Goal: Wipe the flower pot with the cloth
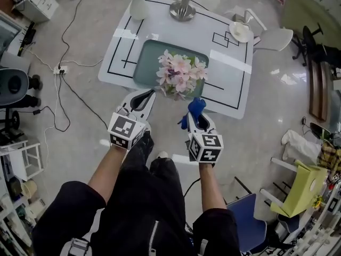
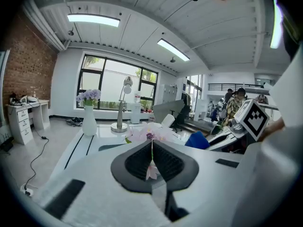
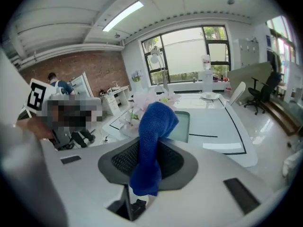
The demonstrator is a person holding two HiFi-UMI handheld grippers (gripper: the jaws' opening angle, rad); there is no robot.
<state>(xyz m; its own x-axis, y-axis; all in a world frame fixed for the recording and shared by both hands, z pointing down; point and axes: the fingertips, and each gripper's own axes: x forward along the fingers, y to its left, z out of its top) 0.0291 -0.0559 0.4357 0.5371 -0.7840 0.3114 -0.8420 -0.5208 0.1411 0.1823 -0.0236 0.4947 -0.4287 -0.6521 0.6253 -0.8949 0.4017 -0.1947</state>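
Note:
A flower pot with pink blossoms [image 1: 180, 74] stands on a grey-green tray [image 1: 146, 63] on the white table [image 1: 229, 84]; the blossoms hide the pot's body from above. My right gripper [image 1: 196, 112] hovers at the table's near edge, just below the pot, shut on a blue cloth [image 1: 196, 105] that sticks up between its jaws [image 3: 150, 126]. My left gripper [image 1: 145, 96] is to the pot's lower left, its black pads pressed together with only a thin slit. In the left gripper view [image 2: 151, 161] the blossoms [image 2: 150, 132] show just beyond the jaws.
At the table's far side stand a white vase with purple flowers [image 1: 137, 5], a lamp base [image 1: 182, 10] and a white dish [image 1: 241, 32]. A white chair [image 1: 273, 37] is at the right. Cables [image 1: 64, 68] lie on the floor at the left.

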